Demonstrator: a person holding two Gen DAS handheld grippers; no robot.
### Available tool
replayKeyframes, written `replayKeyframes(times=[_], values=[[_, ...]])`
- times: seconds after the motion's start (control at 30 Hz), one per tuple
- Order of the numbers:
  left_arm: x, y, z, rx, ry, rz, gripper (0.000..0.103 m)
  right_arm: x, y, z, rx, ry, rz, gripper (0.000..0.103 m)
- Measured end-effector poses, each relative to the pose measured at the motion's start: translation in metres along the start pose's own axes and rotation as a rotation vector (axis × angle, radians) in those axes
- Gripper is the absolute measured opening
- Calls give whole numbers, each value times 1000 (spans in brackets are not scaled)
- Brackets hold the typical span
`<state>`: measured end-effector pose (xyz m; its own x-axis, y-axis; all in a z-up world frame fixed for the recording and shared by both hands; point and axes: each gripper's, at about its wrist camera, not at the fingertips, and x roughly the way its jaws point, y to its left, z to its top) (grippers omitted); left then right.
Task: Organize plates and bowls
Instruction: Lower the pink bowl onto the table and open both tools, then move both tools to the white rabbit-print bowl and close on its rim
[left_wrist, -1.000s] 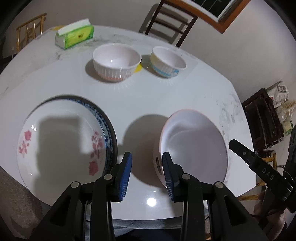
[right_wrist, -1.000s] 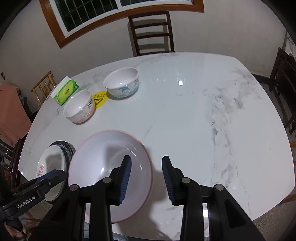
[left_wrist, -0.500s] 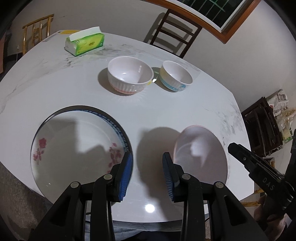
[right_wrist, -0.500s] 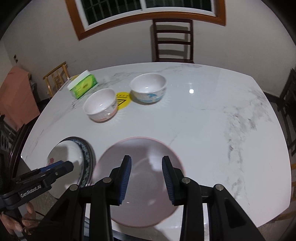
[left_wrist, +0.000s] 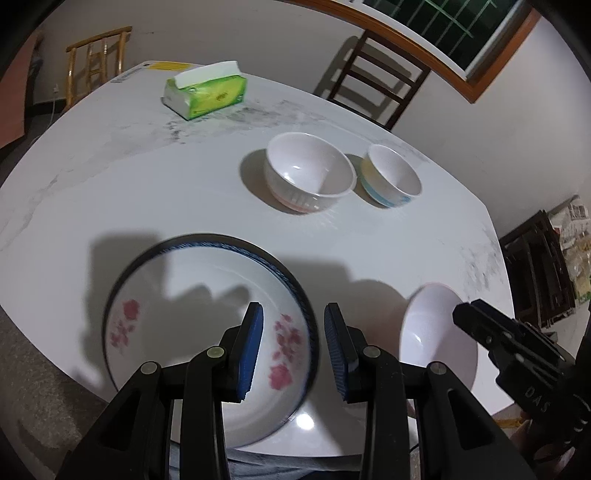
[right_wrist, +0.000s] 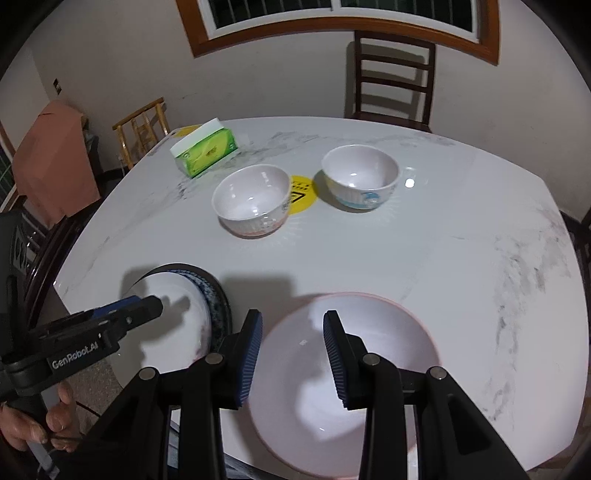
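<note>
A white plate with pink flowers (left_wrist: 177, 332) lies stacked on a blue-rimmed plate (left_wrist: 291, 280) at the table's near edge; the stack also shows in the right wrist view (right_wrist: 184, 306). My left gripper (left_wrist: 293, 347) is open and empty above the stack's right rim. A pink-rimmed white plate (right_wrist: 369, 369) lies to the right, also in the left wrist view (left_wrist: 432, 339). My right gripper (right_wrist: 293, 354) is open and empty above its left part. A ribbed white bowl (right_wrist: 253, 199) and a blue-patterned bowl (right_wrist: 360, 181) stand farther back.
A green tissue box (right_wrist: 205, 151) sits at the table's far left. A yellow round sticker (right_wrist: 301, 190) lies between the two bowls. A dark wooden chair (right_wrist: 393, 77) stands behind the white marble table (right_wrist: 461, 240); a bamboo chair (right_wrist: 142, 129) stands at the left.
Both grippers have pulled back and up, staying open. The left gripper swung from the gap between the plates to over the flowered stack; the right gripper now sits over the pink-rimmed plate's left part.
</note>
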<state>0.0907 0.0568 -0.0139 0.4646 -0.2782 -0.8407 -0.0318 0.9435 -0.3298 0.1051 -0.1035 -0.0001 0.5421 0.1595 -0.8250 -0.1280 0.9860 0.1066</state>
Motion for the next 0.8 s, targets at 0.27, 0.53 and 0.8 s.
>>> replayKeyframes(times=[0.27,0.53,0.8], values=[[11,25,18,-25,18,36,31,23,13,20,7,57,76,35],[20,44,44,-69,25,47,31,49,11,51,60,74,134,35],[35,41,87,-68,0,43,31,84,6,89,106,85,116,35]])
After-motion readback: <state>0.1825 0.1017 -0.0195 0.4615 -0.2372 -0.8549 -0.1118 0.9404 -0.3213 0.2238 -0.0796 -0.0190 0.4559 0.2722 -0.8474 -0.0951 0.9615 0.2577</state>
